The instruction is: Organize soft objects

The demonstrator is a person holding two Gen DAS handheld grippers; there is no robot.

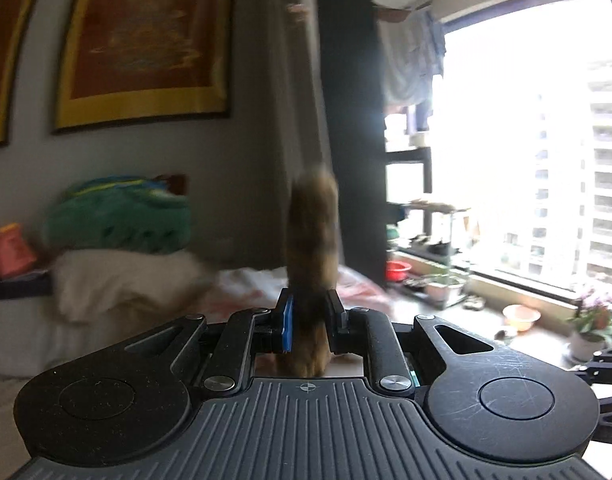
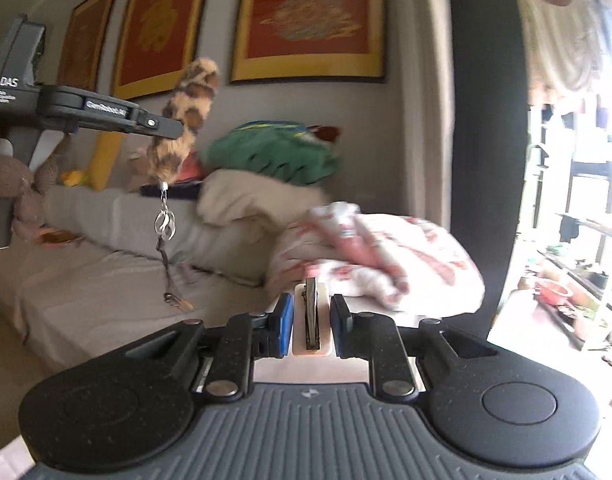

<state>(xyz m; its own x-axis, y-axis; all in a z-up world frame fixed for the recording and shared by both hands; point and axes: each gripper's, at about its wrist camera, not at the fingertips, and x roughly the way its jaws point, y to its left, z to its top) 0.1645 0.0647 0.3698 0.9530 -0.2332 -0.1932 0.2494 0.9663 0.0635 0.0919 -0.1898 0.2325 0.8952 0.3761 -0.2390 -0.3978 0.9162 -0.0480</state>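
My left gripper (image 1: 309, 312) is shut on a furry leopard-print tail keychain (image 1: 313, 248), which stands up between the fingers. In the right wrist view the left gripper (image 2: 174, 128) holds the same tail (image 2: 186, 116) high above the sofa, with its metal ring and cord (image 2: 164, 224) dangling below. My right gripper (image 2: 311, 316) is shut on a small flat cream-coloured object with a dark clip (image 2: 310, 320); what it is I cannot tell.
A grey sofa (image 2: 106, 280) holds a cream pillow (image 2: 258, 200), a green plush (image 2: 274, 152), a white-and-pink blanket (image 2: 385, 256) and soft toys at the left (image 2: 22, 176). Framed pictures (image 2: 309, 20) hang above. A window with plants (image 1: 593, 320) is at the right.
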